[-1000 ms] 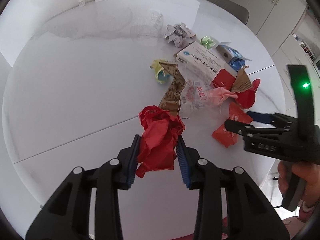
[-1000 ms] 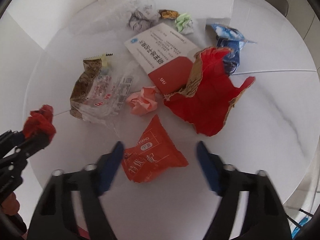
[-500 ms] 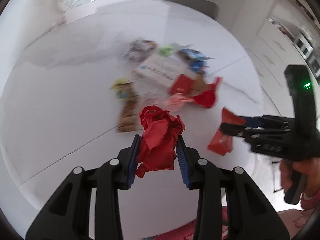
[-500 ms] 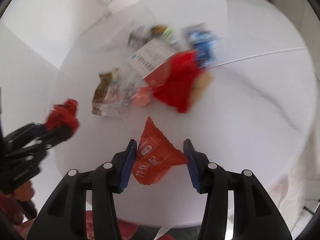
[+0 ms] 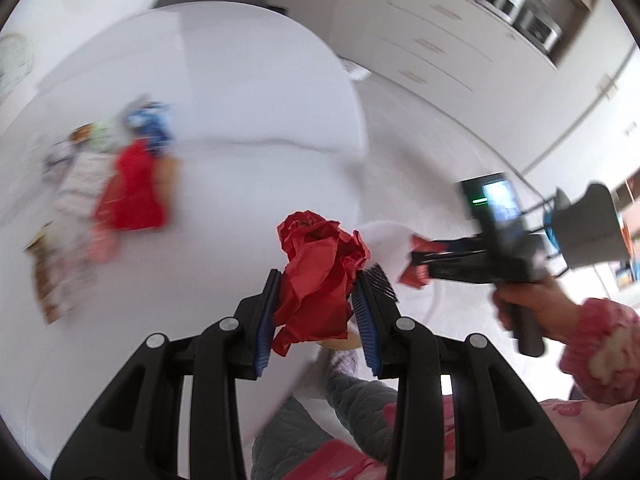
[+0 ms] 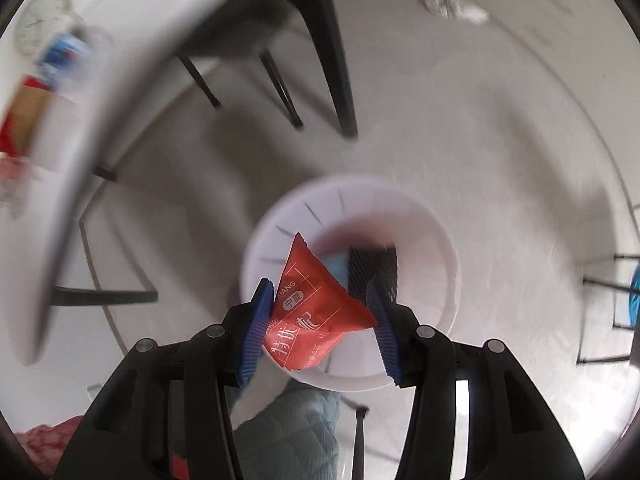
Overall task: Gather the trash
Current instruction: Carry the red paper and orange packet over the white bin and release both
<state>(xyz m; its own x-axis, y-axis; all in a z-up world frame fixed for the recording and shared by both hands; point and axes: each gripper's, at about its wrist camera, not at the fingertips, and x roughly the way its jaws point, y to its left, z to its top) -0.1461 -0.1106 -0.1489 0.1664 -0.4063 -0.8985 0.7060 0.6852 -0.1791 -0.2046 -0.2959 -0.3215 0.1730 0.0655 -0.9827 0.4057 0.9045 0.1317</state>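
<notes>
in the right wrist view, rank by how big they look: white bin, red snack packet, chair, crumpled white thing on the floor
1. chair
2. white bin, close to the chair; blur makes that order unsure
3. red snack packet, enlarged by nearness, held in the right tongs
4. crumpled white thing

The left tongs (image 5: 316,312) are matt black plastic with ribbed blue pads, and they pinch a wad of red paper (image 5: 320,276) that looks thin, matt and heavily creased. The right tongs (image 6: 320,328) have the same black plastic and ribbed blue pads, closed on a red sachet (image 6: 312,316) of smooth, slightly glossy film printed in white. The table (image 5: 240,120) is glossy white and smooth, and the bin (image 6: 448,280) looks like smooth white plastic.
</notes>
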